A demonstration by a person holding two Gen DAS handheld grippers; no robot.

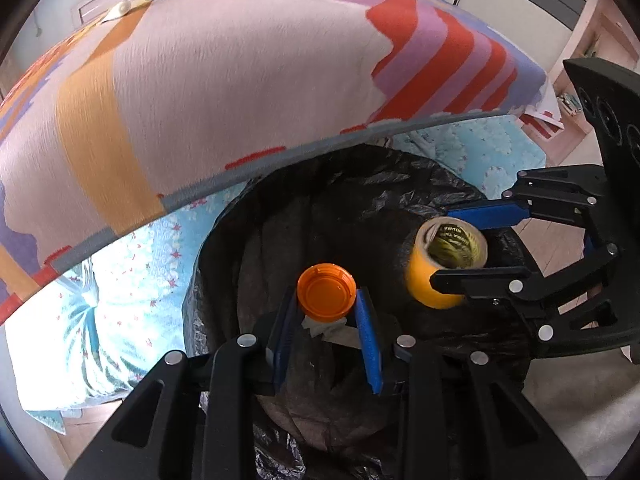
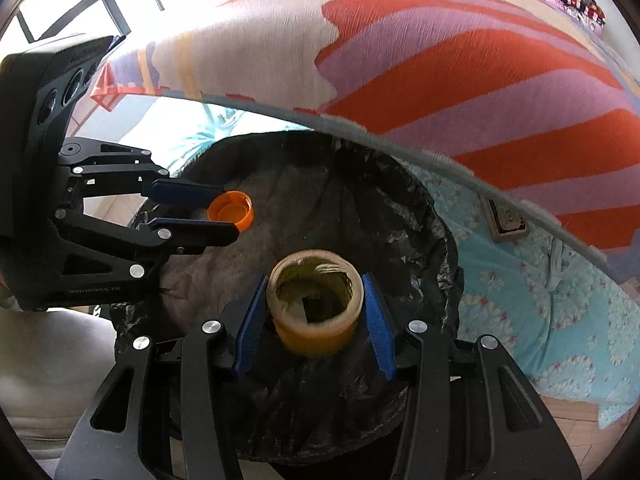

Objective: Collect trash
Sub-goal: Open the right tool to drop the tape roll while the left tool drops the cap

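— Holding both over the black-lined bin (image 1: 256,216): our left gripper (image 1: 326,304) pinches the orange cap (image 1: 326,294)

— Noted; our right gripper (image 2: 316,308) clamps the tape roll (image 2: 316,300), beside the bed (image 1: 240,80)

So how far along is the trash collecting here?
Nearly at the drop. Done: both pieces are picked up. In hand: the left tongs grip an orange cap and the right tongs a tape roll, both over the lined bin. Left: releasing them; items remain at the bed's far edge.
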